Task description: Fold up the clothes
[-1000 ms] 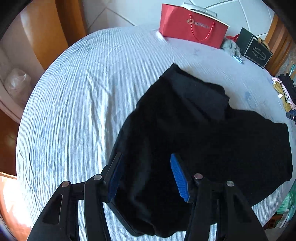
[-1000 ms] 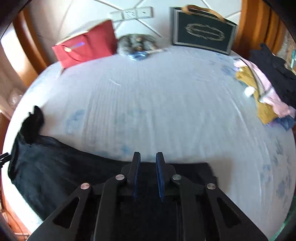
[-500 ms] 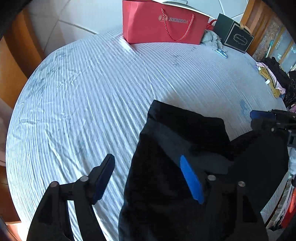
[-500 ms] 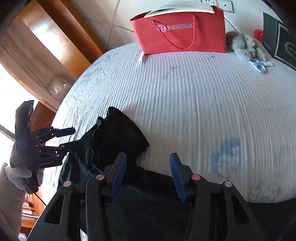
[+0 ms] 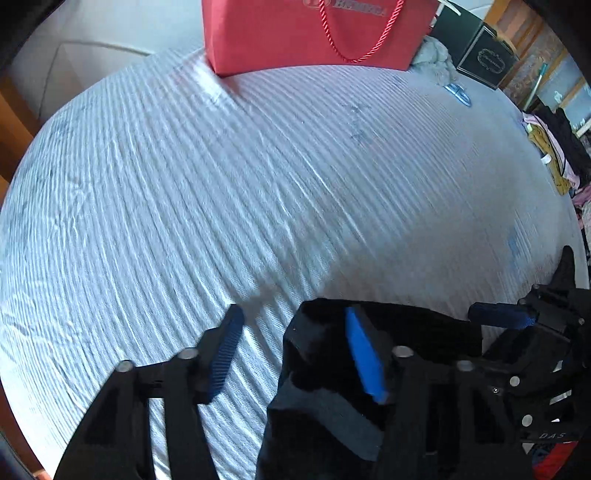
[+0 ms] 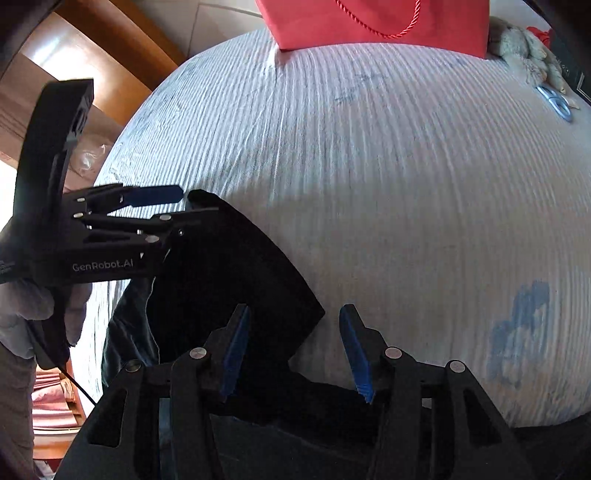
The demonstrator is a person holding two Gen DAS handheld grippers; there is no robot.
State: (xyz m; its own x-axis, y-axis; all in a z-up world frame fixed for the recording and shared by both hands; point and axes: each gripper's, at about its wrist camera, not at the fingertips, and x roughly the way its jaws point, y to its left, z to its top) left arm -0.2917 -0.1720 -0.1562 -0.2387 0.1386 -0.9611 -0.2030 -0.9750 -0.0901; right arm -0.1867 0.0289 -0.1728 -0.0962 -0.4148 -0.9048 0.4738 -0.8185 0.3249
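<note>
red gift bag, contents not visible, stands at the far edge of the striped bed sheet, with a dark gift bag, grey plush toy and scissors beside it. black garment lies at the sheet's near edge. left gripper and right gripper both spread apart over its folded corner; clothes pile at the sheet's right side.

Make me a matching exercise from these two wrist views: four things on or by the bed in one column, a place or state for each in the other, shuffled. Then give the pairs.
Things
1. black cloth garment
2. red paper gift bag with rope handle
3. left gripper
4. heap of yellow, pink and black clothes

Places or states
A. standing at the far edge of the striped bedsheet
B. open, one finger over black cloth
C. piled at the right edge
D. lying at the near edge

Pairs: 1-D, 2-A, 3-B, 4-C
</note>
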